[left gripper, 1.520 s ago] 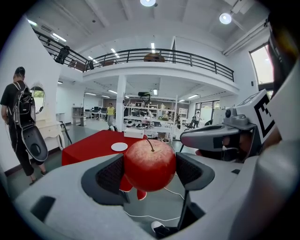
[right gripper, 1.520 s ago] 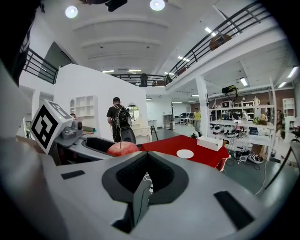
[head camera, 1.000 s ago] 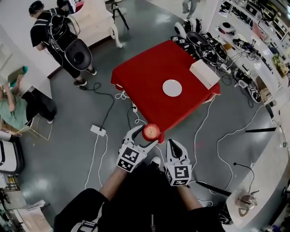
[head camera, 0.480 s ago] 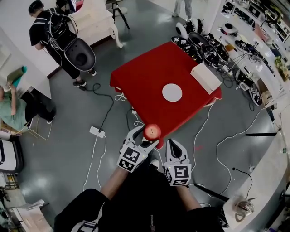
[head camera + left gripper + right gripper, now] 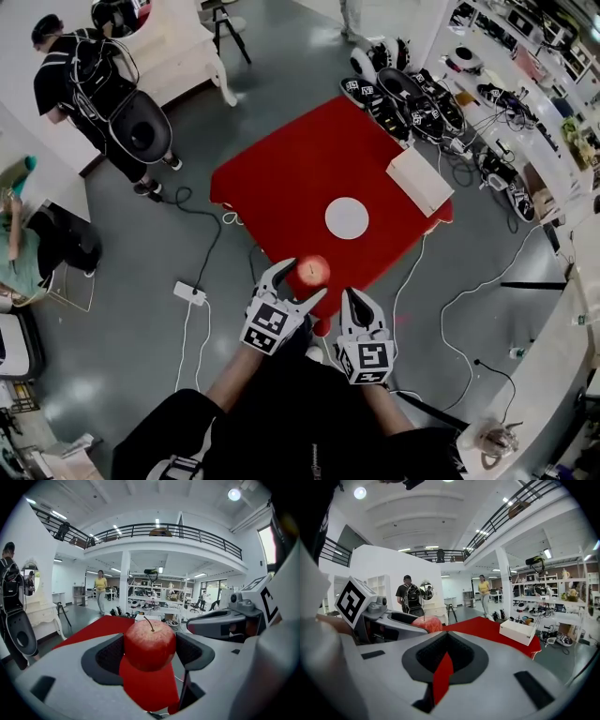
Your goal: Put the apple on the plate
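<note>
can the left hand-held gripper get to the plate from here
Probably yes. The left hand-held gripper, shut on the apple, hangs over the near edge of the red table; nothing lies between it and the plate, and the white box sits off to one side.

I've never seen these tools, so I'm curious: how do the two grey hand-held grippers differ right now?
The left gripper is clamped on a round red apple, stem up; the right gripper is shut on nothing. The left gripper reaches further towards the red-covered table than the right gripper. Both are grey and carry a cube with square markers.
</note>
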The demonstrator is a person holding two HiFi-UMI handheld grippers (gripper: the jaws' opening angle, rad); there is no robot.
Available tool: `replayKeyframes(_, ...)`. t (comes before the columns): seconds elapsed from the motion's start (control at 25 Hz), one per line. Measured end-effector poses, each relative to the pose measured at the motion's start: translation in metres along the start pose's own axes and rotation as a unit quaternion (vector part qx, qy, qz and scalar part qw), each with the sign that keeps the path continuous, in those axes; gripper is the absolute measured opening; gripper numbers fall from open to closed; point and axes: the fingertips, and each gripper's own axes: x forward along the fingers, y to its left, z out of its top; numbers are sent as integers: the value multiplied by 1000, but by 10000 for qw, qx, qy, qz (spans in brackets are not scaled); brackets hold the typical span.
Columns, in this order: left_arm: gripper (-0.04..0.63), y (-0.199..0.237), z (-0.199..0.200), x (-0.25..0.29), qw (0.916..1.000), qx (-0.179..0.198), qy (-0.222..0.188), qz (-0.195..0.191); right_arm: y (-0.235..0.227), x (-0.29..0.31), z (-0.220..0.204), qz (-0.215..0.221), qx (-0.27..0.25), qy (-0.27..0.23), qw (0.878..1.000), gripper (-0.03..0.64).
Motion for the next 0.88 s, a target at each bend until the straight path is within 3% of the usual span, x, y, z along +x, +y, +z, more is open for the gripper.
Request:
replayKeyframes(0.48,351,94,34,80,9988,133,70,-474,-43,108,39,-467,94,93,9988,11)
replayKeyframes(0.88,350,109,45,121,9962,225,91,-839,-68,130,45,-803,154,163,9965,11)
